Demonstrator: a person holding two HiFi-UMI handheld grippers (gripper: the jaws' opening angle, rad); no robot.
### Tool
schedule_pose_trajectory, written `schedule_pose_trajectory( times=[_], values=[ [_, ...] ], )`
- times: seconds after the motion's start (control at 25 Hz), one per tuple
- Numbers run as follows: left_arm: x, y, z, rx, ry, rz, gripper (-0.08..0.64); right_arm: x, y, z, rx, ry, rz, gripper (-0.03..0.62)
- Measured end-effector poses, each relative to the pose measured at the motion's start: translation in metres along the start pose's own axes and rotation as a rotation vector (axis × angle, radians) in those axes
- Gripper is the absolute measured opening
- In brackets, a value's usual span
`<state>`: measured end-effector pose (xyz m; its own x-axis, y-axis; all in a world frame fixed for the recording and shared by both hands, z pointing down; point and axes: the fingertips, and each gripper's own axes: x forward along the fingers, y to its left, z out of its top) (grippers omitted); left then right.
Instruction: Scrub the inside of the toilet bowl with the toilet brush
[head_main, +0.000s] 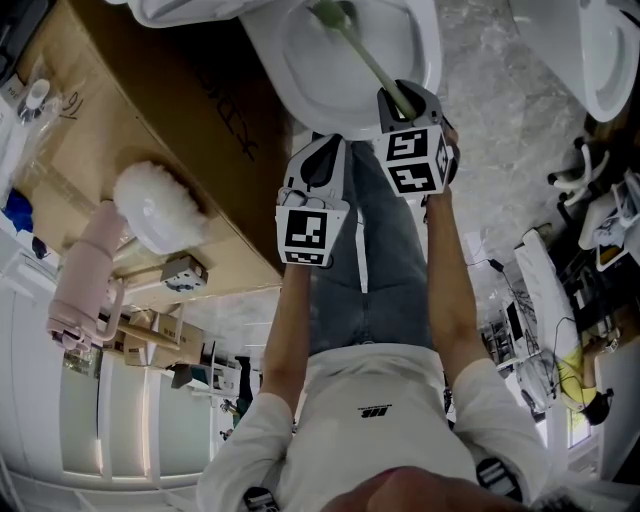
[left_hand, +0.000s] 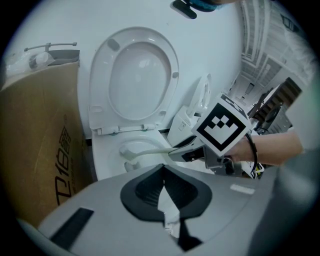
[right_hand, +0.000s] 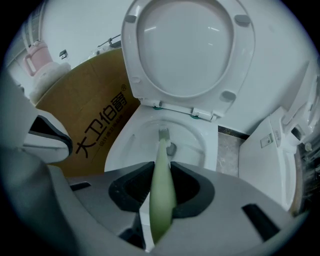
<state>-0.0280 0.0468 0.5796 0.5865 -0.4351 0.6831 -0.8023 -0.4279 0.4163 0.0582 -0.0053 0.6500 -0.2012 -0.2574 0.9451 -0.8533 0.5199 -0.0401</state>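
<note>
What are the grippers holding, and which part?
The right hand-held gripper holds the toilet brush by its green handle. The left hand-held gripper holds nothing.

A fluffy white duster (head_main: 155, 205) sits by a cardboard box (head_main: 110, 120).

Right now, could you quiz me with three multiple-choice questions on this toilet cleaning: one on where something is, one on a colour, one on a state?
1. Where is the head of the toilet brush?
A. Inside the toilet bowl
B. In a bucket
C. On a shelf

2. What colour is the brush's handle?
A. Red
B. Pale green
C. Black

3. How does the toilet lid stand?
A. Shut
B. Raised
C. Taken off

Answers:
1 A: the bristles sit low in the bowl.
2 B: the pale green handle runs between the jaws of the right gripper, which are shut on it.
3 B: the lid stands upright behind the bowl.
</note>
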Motion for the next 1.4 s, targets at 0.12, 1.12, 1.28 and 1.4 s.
schedule_pose_trajectory(
  times=[0.12, 1.12, 1.28, 1.4],
  values=[
    [-0.001, 0.0, -0.002, -0.001, 0.001, 0.002, 0.009, 0.002, 0.008, -0.001, 0.009, 0.006, 0.023, 0.092],
    [-0.005, -0.013, -0.012, 0.016, 0.006, 0.006, 0.009, 0.006, 0.06, -0.038, 0.327, -0.012, 0.232, 0.093],
    [-0.005, -0.019, -0.013, 0.021, 0.006, 0.004, 0.009, -0.002, 0.067, -0.051, 0.362, 0.002, 0.254, 0.094],
    [-0.004, -0.022, -0.015, 0.023, 0.005, 0.001, 0.009, -0.007, 0.071, -0.061, 0.377, 0.011, 0.262, 0.093]
  ],
)
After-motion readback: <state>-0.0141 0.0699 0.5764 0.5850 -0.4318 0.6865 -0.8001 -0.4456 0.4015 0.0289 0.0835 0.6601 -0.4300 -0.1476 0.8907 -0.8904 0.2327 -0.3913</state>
